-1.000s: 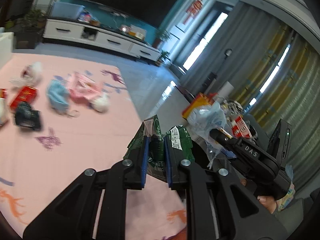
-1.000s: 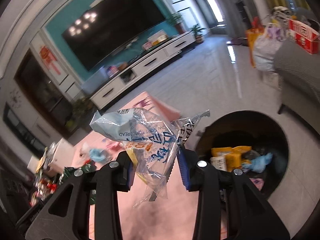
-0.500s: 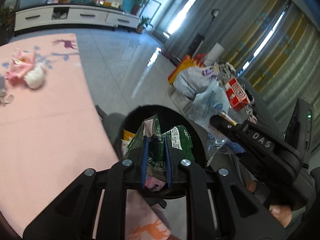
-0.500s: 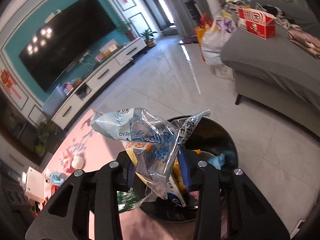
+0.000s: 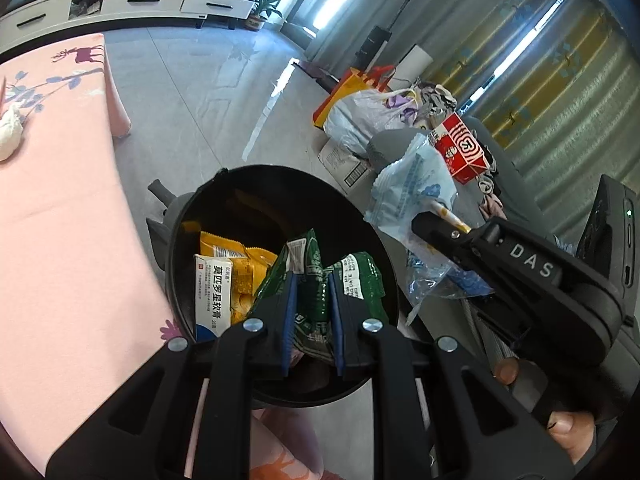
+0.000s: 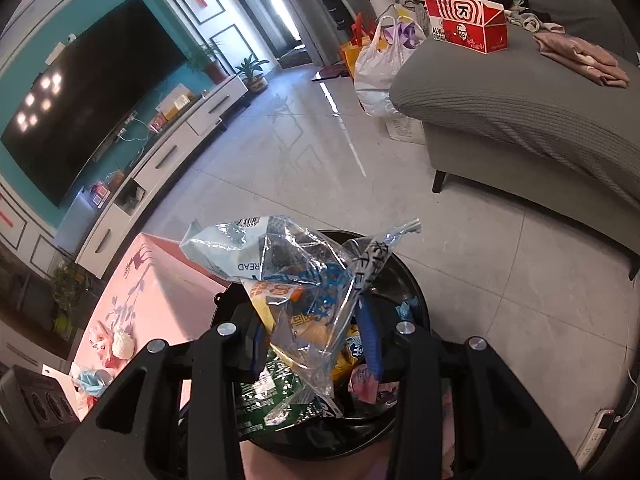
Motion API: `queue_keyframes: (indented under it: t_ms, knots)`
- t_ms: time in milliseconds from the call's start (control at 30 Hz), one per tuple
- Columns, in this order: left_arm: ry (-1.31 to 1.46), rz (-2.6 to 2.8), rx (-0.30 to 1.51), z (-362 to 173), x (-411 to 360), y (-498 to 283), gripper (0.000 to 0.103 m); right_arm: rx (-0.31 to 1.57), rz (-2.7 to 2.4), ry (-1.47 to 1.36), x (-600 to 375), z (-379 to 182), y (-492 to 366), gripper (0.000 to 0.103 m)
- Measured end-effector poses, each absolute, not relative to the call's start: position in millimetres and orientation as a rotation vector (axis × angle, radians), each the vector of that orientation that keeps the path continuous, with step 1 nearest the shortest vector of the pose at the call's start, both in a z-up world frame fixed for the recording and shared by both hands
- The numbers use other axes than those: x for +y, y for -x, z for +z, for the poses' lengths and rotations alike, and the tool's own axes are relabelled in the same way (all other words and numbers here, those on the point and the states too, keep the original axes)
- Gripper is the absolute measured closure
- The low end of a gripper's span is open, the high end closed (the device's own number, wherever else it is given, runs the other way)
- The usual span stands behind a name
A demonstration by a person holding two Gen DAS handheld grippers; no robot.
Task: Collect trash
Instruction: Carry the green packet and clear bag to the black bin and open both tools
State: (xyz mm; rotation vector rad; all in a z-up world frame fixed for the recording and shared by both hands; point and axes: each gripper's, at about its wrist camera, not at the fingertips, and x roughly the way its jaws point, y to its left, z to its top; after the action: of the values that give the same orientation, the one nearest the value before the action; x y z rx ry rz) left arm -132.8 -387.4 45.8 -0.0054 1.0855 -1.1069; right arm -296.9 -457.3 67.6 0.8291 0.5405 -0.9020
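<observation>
My left gripper [image 5: 311, 312] is shut on a crumpled green wrapper [image 5: 316, 268] and holds it over the open black trash bin [image 5: 188, 216]. The bin holds a yellow packet and a white medicine box [image 5: 212, 296]. My right gripper [image 6: 316, 340] is shut on a clear and blue plastic bag [image 6: 296, 276], held above the same bin [image 6: 416, 292]. In the left wrist view the right gripper [image 5: 420, 224] sits just right of the bin with the blue bag [image 5: 416, 184]. The green wrapper also shows under the bag in the right wrist view [image 6: 260, 396].
A pink tablecloth [image 5: 60, 208] lies left of the bin, with a white wad [image 5: 8, 140] and more litter [image 6: 104, 344] on it. A grey sofa [image 6: 520, 112] with a red box [image 6: 464, 24], full bags [image 5: 360, 112] and a TV cabinet [image 6: 168, 152] surround the tiled floor.
Both grippers have swung from above the pink table to over the black bin, each still holding its wrapper. The bin now sits directly below them.
</observation>
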Motion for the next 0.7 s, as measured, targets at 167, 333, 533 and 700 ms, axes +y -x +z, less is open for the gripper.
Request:
queue_keyframes:
  t_ms: [167,333,533,700]
  knots:
    - [0.006,-1.115,1.111,39.8,-392.9,128.7,0.085,0.544,-0.904,-0.839,-459.9,68.3,297.1,0.063]
    - [-0.003,-1.121,1.134,34.2,-396.9,128.4,0.084,0.55,-0.888,-0.854,-461.5,67.4,297.0,0.063]
    - [-0.008,-1.102,1.139,32.1,-395.4,127.7,0.074,0.594,-0.88,-0.843,-462.3,65.8,291.6,0.056]
    - [-0.008,-1.094,1.11,39.1,-388.8,130.3,0.056,0.611,-0.874,-0.838,-459.5,66.4,287.7,0.044]
